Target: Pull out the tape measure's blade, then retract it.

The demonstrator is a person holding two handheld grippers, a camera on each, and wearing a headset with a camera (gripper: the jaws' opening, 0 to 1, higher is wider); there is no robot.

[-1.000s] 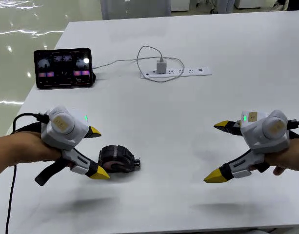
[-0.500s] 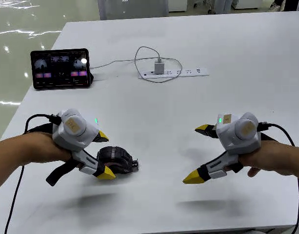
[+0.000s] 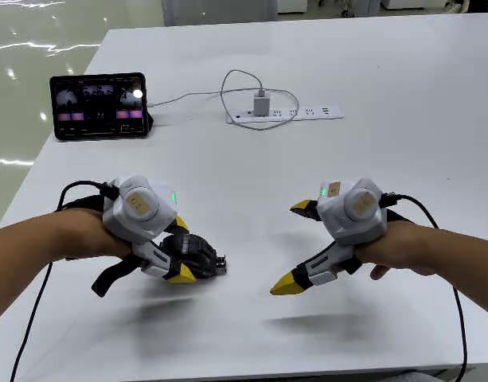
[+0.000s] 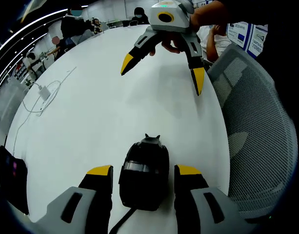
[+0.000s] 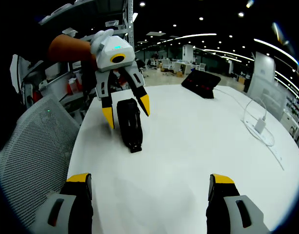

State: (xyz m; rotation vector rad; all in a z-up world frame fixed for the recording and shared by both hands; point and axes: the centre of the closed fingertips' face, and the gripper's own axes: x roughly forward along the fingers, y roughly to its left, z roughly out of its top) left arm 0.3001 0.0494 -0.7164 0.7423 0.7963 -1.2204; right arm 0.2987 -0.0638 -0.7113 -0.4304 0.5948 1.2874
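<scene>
A black tape measure (image 3: 197, 255) lies on the white table (image 3: 251, 183), its blade tip pointing right with no blade drawn out. My left gripper (image 3: 182, 250) straddles it, open, one yellow-tipped jaw on each side. In the left gripper view the tape measure (image 4: 144, 176) sits between the jaws of my left gripper (image 4: 144, 170) with a narrow gap on either side. My right gripper (image 3: 288, 247) hovers open just right of the blade tip, holding nothing. The right gripper view shows the tape measure (image 5: 130, 127) ahead of my right gripper (image 5: 150, 179), under my left gripper (image 5: 126, 111).
A tablet (image 3: 99, 105) stands at the back left. A power strip (image 3: 285, 115) with a charger and looped cable lies at the back centre. Black cables trail from both grippers. A mesh chair (image 4: 256, 122) stands at the table's near edge.
My left gripper has moved right and now straddles the tape measure instead of sitting beside it. My right gripper has moved left, closer to the blade tip.
</scene>
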